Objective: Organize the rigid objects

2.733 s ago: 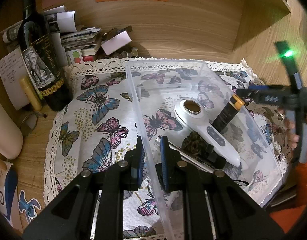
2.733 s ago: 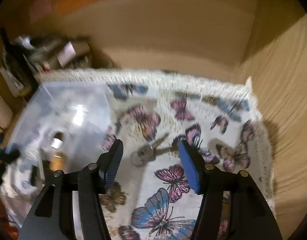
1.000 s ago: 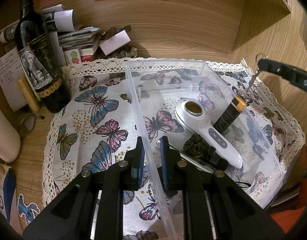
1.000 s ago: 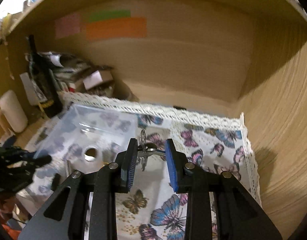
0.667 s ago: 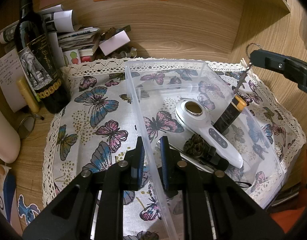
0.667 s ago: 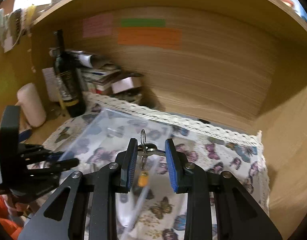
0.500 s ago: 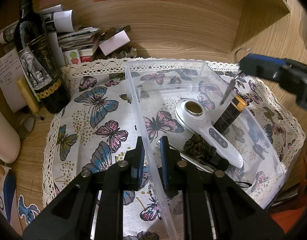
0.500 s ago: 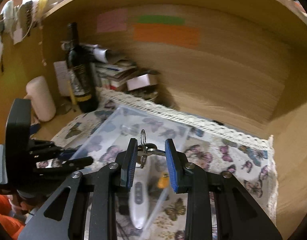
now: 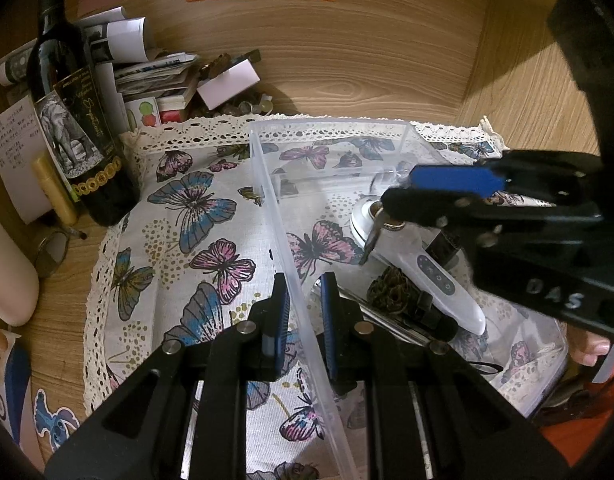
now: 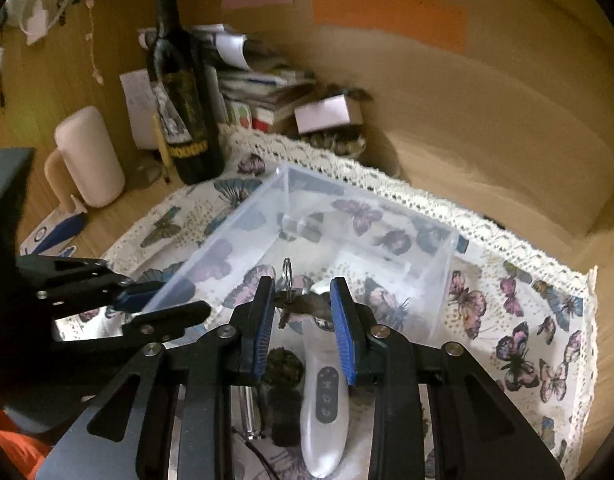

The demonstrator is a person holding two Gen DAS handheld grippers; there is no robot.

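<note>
A clear plastic bin [image 9: 267,168] [image 10: 447,252] sits on the butterfly cloth [image 9: 195,216]. My left gripper [image 9: 303,308] is shut on the bin's near-left wall. My right gripper [image 10: 303,308] is shut on a bunch of keys [image 10: 293,302] and holds it above the bin's inside; the keys [image 9: 377,228] hang from it in the left wrist view. In the bin lie a white handheld device [image 9: 431,268] [image 10: 325,400], a dark pine cone [image 9: 389,290] [image 10: 283,366], a metal tool [image 9: 391,320] and a partly hidden battery [image 9: 443,246].
A wine bottle [image 9: 73,120] [image 10: 183,92] stands at the back left beside stacked papers and boxes [image 9: 159,76]. A cream cylinder [image 10: 89,156] stands on the left. Wooden shelf walls [image 9: 387,52] close in the back and the right.
My right gripper has carried the keys from the cloth on the right, leftward and over the bin. The left gripper has kept its hold on the bin wall.
</note>
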